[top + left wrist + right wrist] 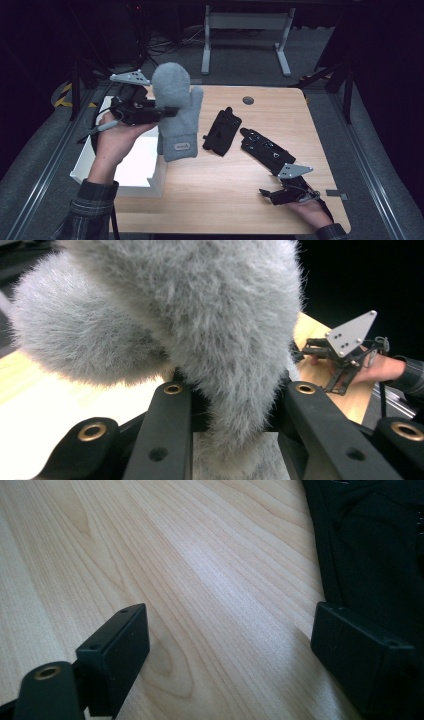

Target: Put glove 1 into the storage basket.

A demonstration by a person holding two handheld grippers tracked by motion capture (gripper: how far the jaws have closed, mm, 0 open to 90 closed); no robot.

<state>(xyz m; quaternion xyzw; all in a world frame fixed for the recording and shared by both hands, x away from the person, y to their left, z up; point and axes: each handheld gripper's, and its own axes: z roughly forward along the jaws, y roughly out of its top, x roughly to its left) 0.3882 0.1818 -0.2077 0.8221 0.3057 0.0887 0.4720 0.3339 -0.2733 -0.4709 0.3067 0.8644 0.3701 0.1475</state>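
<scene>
A fluffy grey mitten (176, 112) hangs in the air above the table's left side, cuff downward with a small label. My left gripper (167, 112) is shut on its middle; in the left gripper view the grey mitten (200, 325) is pinched between the two black jaws. Two black gloves lie on the wooden table (225, 200): one (221, 131) near the centre, another (262, 147) to its right. My right gripper (267, 194) rests low at the table's front right, open, with bare wood between its jaws (230, 645). The black glove (370, 545) lies just beyond its right jaw.
A white open box (127, 167) sits at the table's left edge, below the lifted mitten. A round grey cable port (248, 100) is set into the far side of the table. A desk frame (245, 30) stands on the floor beyond.
</scene>
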